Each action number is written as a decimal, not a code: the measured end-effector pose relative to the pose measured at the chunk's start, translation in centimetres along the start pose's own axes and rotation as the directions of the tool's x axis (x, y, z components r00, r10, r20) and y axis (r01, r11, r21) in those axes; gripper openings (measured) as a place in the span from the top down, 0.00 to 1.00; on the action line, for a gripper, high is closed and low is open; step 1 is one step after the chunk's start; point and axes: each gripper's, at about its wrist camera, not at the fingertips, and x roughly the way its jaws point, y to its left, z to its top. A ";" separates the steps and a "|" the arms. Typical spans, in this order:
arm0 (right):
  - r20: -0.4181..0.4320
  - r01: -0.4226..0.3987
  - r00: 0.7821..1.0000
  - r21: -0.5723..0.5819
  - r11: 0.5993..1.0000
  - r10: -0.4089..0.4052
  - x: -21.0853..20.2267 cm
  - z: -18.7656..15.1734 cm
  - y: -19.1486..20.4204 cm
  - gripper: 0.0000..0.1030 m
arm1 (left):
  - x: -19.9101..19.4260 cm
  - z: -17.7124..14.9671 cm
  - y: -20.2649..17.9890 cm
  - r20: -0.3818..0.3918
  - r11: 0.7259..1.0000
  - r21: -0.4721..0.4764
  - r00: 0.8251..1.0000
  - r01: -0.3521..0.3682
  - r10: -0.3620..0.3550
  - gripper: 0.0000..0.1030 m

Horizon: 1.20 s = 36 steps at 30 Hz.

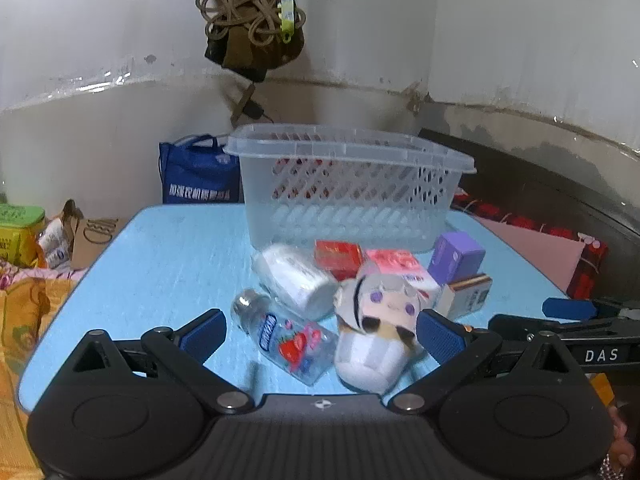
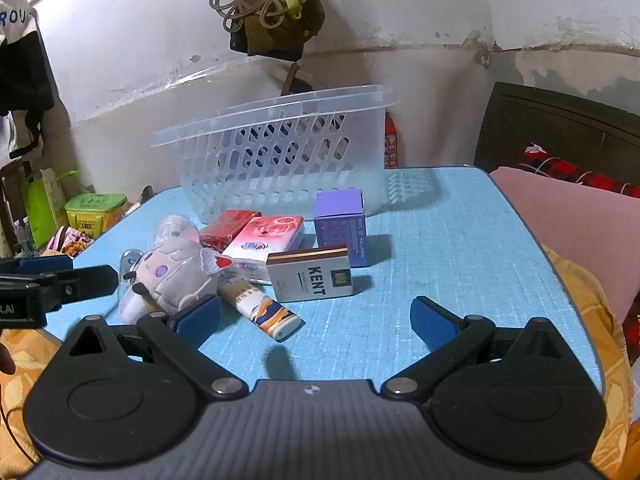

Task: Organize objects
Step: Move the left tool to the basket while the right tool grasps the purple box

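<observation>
A clear slotted plastic basket (image 1: 348,184) (image 2: 276,152) stands at the back of the light blue table (image 1: 168,248) (image 2: 440,240). In front of it lies a heap: a plush doll (image 1: 380,328) (image 2: 172,272), a clear bottle with a strawberry label (image 1: 288,336), a white roll (image 1: 296,280), a red box (image 1: 338,258) (image 2: 228,232), a pink tissue pack (image 1: 400,268) (image 2: 268,240), a purple box (image 1: 456,258) (image 2: 340,224), a KENT pack (image 2: 310,276) and a lighter (image 2: 260,308). My left gripper (image 1: 320,332) is open around the bottle and doll. My right gripper (image 2: 316,316) is open over bare table beside the lighter.
A blue bag (image 1: 196,176) and a green tin (image 1: 20,232) sit behind the table's left side. Pink and red plaid bedding (image 2: 568,200) and a dark headboard (image 2: 560,128) lie to the right. Ropes and bags (image 2: 264,4) hang on the wall above the basket.
</observation>
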 end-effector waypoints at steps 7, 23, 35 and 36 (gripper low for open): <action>0.037 0.004 0.999 0.020 1.000 -0.004 -0.4 0.7 -0.5 0.00 | 1.0 3.8 2.7 0.077 1.000 -0.001 0.997 -0.001 0.001 0.04; 0.101 0.050 0.993 0.084 0.995 -0.058 0.6 3.6 -2.9 0.00 | 14.4 16.4 7.6 0.005 0.998 0.004 0.998 -0.067 0.067 0.04; 0.092 0.112 0.989 0.048 0.993 -0.116 2.4 5.3 -2.3 0.00 | 18.4 17.4 7.3 -0.022 0.992 0.084 0.995 -0.099 0.101 0.06; 0.092 0.112 0.989 0.043 0.993 -0.116 2.5 5.4 -2.2 0.00 | 18.4 17.4 7.3 -0.017 0.988 0.096 0.993 -0.117 0.119 0.06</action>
